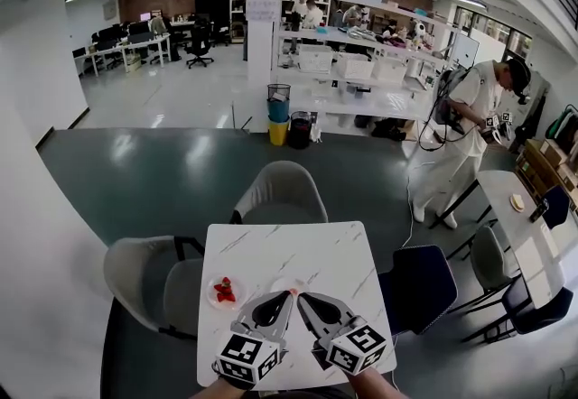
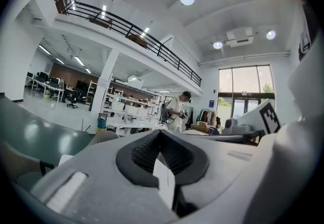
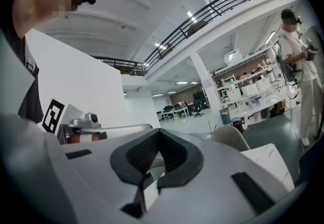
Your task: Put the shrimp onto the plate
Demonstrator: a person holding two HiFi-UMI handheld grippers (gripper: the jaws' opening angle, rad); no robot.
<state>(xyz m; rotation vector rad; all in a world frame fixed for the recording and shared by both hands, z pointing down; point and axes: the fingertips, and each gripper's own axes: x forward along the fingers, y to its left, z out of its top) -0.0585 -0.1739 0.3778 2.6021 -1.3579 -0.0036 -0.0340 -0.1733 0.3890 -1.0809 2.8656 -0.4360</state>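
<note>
Lower edge of the head view, nearest the lens: two marker cubes, left (image 1: 242, 358) and right (image 1: 355, 348), carried low over the near edge of the white marbled desk (image 1: 271, 248). A sliver of hand shows under each.

Left to right across the desk:

- Far left edge: small round plate (image 1: 209, 296) with red shrimp (image 1: 224, 290) lying on it, the pieces bunched together. Count not readable at this size. Reads as shrimp already on a plate. Whether this is the target plate or a source dish, can't tell
- Left tongs (image 1: 288, 297): slanted in toward the middle, clearly right of the plate and not touching it. In the left gripper view the tips are pressed together with nothing between them, only the oval hollow between the ribbed pads behind
- Right tongs (image 1: 303, 299): mirror slant, tips just beside the left pair's. In the right gripper view they are likewise closed on nothing
- A faint pinkish patch on the desk just above the two tips, too small to name

Around the desk: grey chair (image 1: 144, 275) at left, another (image 1: 280, 194) above, dark chair (image 1: 420, 284) at right. A person (image 1: 465, 135) stands upper right by another table.

Judgement: both gripper views look out into the room, not down at the desk, so the pair seems parked in a neutral, tips-together pose, with neither addressing the plate. Any pick would first need the tongs opened and tilted down
</note>
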